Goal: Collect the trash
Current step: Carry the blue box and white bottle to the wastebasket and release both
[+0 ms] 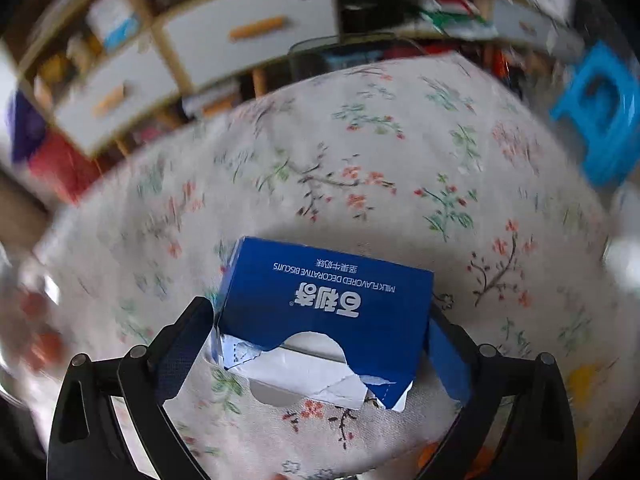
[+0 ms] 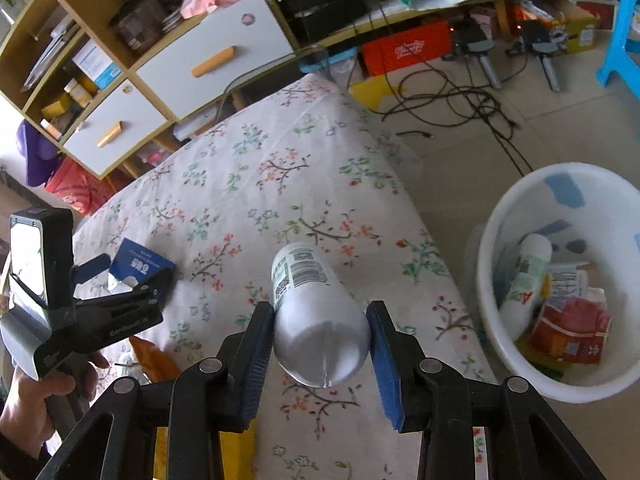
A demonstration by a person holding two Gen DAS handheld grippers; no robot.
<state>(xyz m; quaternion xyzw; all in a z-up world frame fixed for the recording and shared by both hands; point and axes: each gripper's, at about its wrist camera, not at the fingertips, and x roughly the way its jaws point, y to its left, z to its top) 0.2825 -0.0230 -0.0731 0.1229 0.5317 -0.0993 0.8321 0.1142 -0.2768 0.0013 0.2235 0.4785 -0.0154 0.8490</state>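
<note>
A torn blue biscuit box [image 1: 326, 312] sits between the fingers of my left gripper [image 1: 320, 320], which is shut on it just above the flowered cloth. It also shows in the right wrist view [image 2: 140, 262] with the left gripper [image 2: 124, 276] around it. My right gripper [image 2: 322, 320] is shut on a white plastic bottle [image 2: 316, 312], held above the cloth near its right edge. A white trash bin [image 2: 504, 320] on the floor at the right holds another bottle [image 2: 528, 272] and a red wrapper [image 2: 572, 328].
The flowered tablecloth [image 2: 280, 184] covers the table. An orange wrapper [image 2: 152, 356] lies near the front left. Shelves with drawers [image 2: 180, 64] stand behind, cables [image 2: 460, 96] lie on the floor, and a blue stool [image 2: 624, 36] stands at the far right.
</note>
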